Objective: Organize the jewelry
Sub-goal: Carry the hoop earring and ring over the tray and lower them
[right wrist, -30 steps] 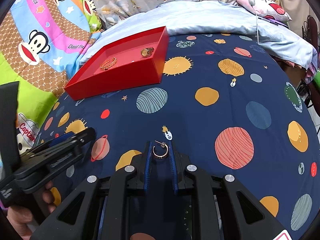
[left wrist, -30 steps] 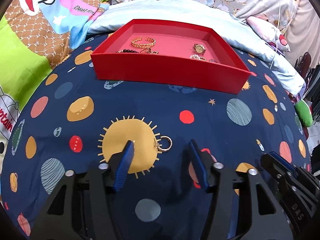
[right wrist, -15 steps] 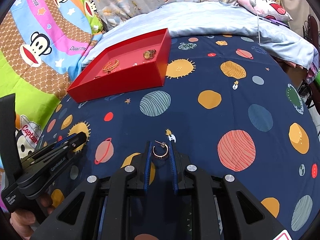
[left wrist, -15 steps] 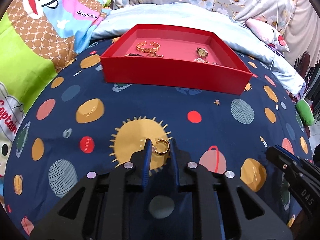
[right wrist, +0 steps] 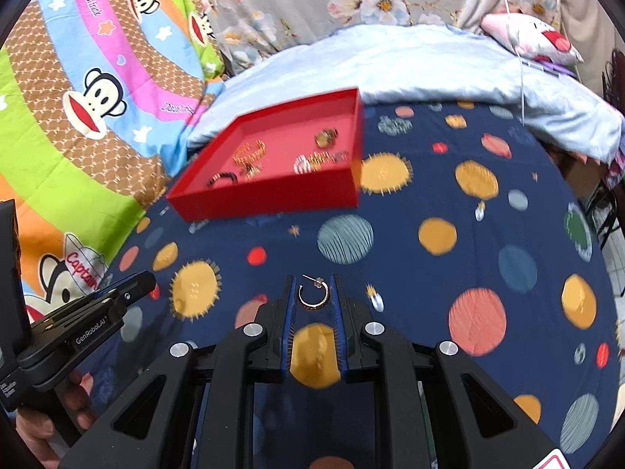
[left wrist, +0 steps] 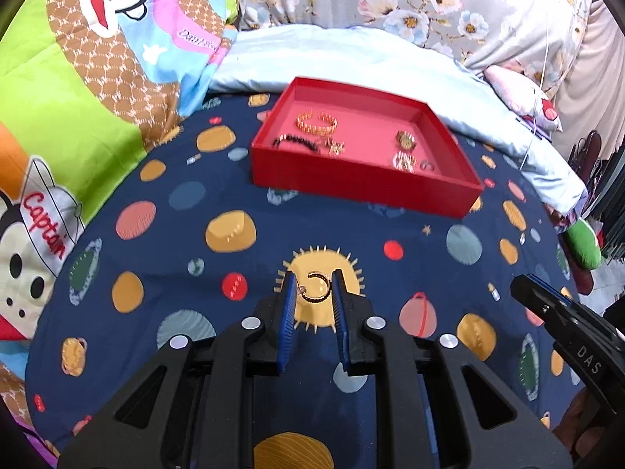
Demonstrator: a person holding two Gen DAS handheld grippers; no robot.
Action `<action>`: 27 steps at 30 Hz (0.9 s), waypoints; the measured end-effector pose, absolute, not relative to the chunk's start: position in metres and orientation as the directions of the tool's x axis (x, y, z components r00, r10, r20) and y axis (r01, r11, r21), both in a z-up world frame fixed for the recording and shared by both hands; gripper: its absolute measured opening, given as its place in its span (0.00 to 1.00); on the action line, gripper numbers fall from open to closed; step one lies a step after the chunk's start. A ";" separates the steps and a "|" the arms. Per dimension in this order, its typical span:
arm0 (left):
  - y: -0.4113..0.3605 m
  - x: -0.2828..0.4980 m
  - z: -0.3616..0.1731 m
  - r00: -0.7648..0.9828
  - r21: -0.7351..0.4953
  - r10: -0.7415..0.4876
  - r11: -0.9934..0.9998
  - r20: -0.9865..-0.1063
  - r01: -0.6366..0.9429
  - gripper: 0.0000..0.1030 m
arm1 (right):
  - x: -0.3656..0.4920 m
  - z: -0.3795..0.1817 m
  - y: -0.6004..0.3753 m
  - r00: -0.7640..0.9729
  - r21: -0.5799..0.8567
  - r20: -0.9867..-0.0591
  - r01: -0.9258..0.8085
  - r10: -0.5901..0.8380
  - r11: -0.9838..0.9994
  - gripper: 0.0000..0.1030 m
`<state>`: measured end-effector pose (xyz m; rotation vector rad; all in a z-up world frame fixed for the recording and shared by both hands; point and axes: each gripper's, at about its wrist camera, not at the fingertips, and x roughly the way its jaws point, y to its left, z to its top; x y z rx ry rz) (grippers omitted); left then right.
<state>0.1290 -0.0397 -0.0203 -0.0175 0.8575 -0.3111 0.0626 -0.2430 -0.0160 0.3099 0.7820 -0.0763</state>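
"GenRobot.AI" is printed on the left gripper (left wrist: 312, 287) as seen from the right wrist, "DAS" on the right gripper (right wrist: 312, 293), and "Captain" on the cartoon blanket (left wrist: 43, 226). Each gripper is closed narrowly, pinching a gold hoop earring: the left earring (left wrist: 315, 287) and the right earring (right wrist: 313, 295). The red tray (left wrist: 363, 185) of jewelry sits near the bedspread's (left wrist: 164, 234) far edge.

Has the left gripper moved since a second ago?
Yes. The left gripper, shut on a hoop earring, has lifted and shifted left; the red tray now sits lower and rightward.
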 end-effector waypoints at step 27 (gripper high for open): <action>-0.093 0.259 0.046 0.708 -0.120 -0.323 0.939 -0.628 0.322 0.17 | 0.223 0.029 -0.269 0.776 0.184 -0.631 0.123 0.021 0.975 0.15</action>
